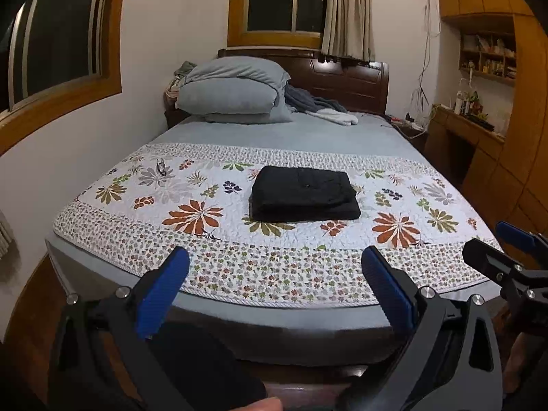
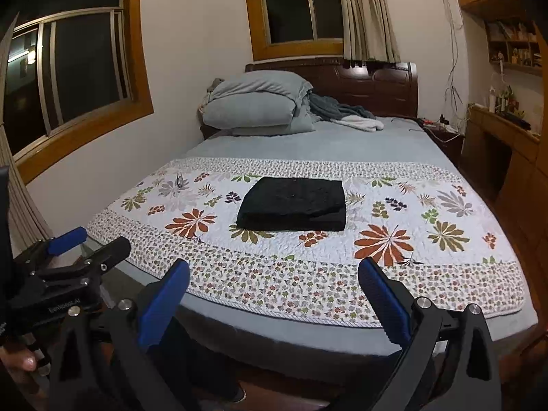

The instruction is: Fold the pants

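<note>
The black pants [image 1: 304,193] lie folded into a compact rectangle in the middle of the floral quilt [image 1: 191,253], also seen as pants [image 2: 293,203] on the quilt [image 2: 274,274]. My left gripper [image 1: 274,286] hangs open over the foot of the bed, well short of the pants, nothing between its blue pads. My right gripper [image 2: 272,289] is open too, at the same distance. Each gripper shows in the other's view: the right gripper [image 1: 496,243] at the right edge, the left gripper [image 2: 92,243] at the left edge.
Grey pillows [image 1: 233,92] and crumpled blankets [image 1: 318,106] are stacked by the dark headboard [image 1: 349,78]. Small eyeglasses [image 1: 160,167] rest on the quilt's far left. A wall runs along the bed's left, a wooden desk [image 1: 465,130] and shelves stand right. A foot [image 2: 236,394] shows below.
</note>
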Motion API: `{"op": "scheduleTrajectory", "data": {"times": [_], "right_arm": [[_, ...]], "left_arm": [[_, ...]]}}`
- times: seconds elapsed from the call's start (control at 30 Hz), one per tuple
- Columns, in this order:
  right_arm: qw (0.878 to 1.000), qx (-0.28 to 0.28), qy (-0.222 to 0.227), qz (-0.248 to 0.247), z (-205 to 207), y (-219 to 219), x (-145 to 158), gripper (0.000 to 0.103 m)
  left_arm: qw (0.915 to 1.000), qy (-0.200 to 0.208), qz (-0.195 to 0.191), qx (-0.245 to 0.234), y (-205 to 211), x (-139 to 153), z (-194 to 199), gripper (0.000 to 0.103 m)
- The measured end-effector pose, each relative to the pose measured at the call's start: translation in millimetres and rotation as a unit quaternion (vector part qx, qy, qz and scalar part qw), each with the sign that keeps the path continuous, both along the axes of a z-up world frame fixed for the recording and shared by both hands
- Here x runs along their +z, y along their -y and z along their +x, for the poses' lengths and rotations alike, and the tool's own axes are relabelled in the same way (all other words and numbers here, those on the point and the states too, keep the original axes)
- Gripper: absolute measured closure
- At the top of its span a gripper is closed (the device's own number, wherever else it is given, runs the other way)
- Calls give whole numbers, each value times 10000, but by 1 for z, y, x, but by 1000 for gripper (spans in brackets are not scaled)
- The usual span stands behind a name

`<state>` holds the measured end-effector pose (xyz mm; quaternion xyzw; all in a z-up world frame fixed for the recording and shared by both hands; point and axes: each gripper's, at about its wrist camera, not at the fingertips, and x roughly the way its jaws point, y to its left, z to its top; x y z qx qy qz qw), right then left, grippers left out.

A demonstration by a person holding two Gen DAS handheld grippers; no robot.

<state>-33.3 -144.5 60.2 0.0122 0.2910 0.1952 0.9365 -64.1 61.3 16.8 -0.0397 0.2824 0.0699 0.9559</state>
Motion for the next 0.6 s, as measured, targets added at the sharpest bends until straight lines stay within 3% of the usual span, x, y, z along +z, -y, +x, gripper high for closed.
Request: {"op": "scheduleTrajectory", "data": {"times": [0.6], "right_arm": [[9996, -47, -277, -92, 36, -10, -31, 4]], "left_arm": [[9997, -225, -16, -20, -5, -20, 28, 3]]}}
